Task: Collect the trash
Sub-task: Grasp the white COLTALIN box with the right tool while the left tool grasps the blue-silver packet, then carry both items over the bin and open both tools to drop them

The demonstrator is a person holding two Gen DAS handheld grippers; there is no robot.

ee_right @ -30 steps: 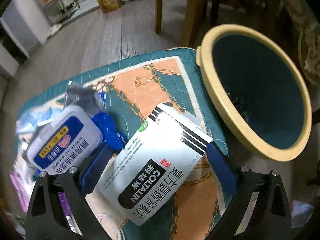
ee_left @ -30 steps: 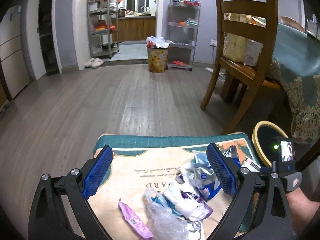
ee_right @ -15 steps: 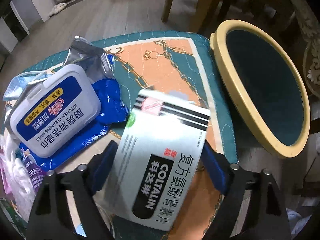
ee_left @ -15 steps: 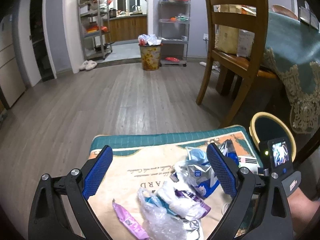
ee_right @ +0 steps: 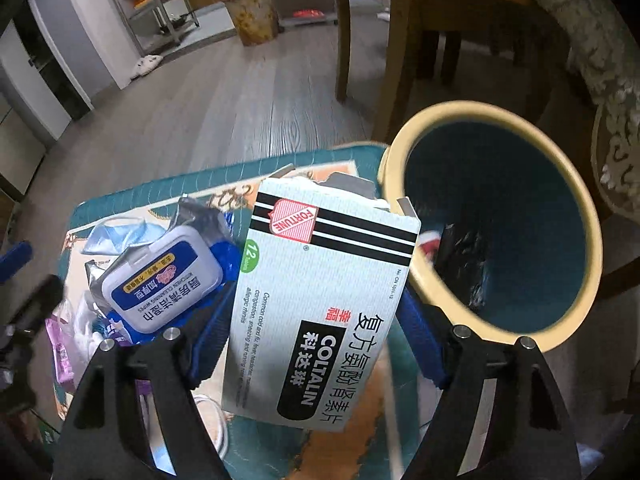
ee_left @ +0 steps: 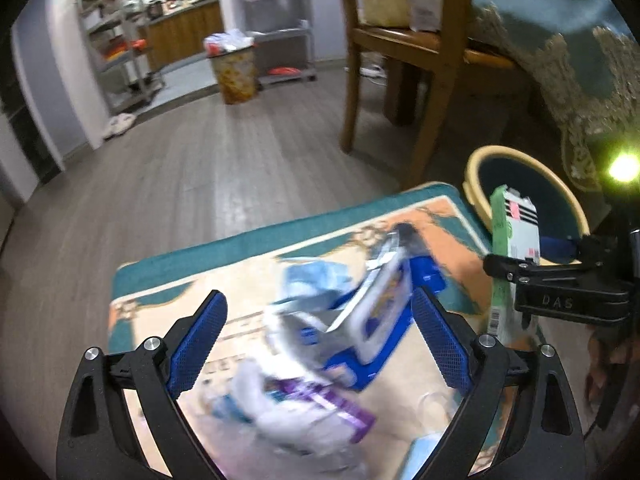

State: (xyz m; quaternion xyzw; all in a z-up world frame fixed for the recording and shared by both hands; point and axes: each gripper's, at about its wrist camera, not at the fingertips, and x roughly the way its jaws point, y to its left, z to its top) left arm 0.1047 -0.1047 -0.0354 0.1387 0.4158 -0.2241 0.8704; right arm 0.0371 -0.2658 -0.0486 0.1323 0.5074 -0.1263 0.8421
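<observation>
A white and green medicine box (ee_right: 320, 300) hangs tilted above the patterned cushion (ee_right: 168, 180), its top edge by the bin's rim. My right gripper (ee_right: 314, 300) is shut on it, both blue pads pressing its sides. The same box (ee_left: 514, 232) shows edge-on in the left wrist view, in front of the cream bin with a dark teal inside (ee_left: 476, 168). My left gripper (ee_left: 318, 300) is open above the trash pile, with nothing held. Under it lie a blue wet-wipes pack (ee_left: 384, 296) and crumpled white and purple wrappers (ee_left: 320, 400). The bin (ee_right: 400, 152) holds some dark rubbish.
A wooden chair (ee_left: 400, 60) and a table with a teal lace cloth (ee_left: 560, 40) stand just behind the bin. Farther off are a full yellow bin (ee_left: 234, 72), metal shelves (ee_left: 116, 40) and open wooden floor (ee_left: 200, 168). A blue face mask (ee_right: 116, 236) lies on the cushion.
My right gripper closed on the medicine box and lifted it off the cushion towards the bin. My left gripper dropped and swung right over the pile, rolling a little.
</observation>
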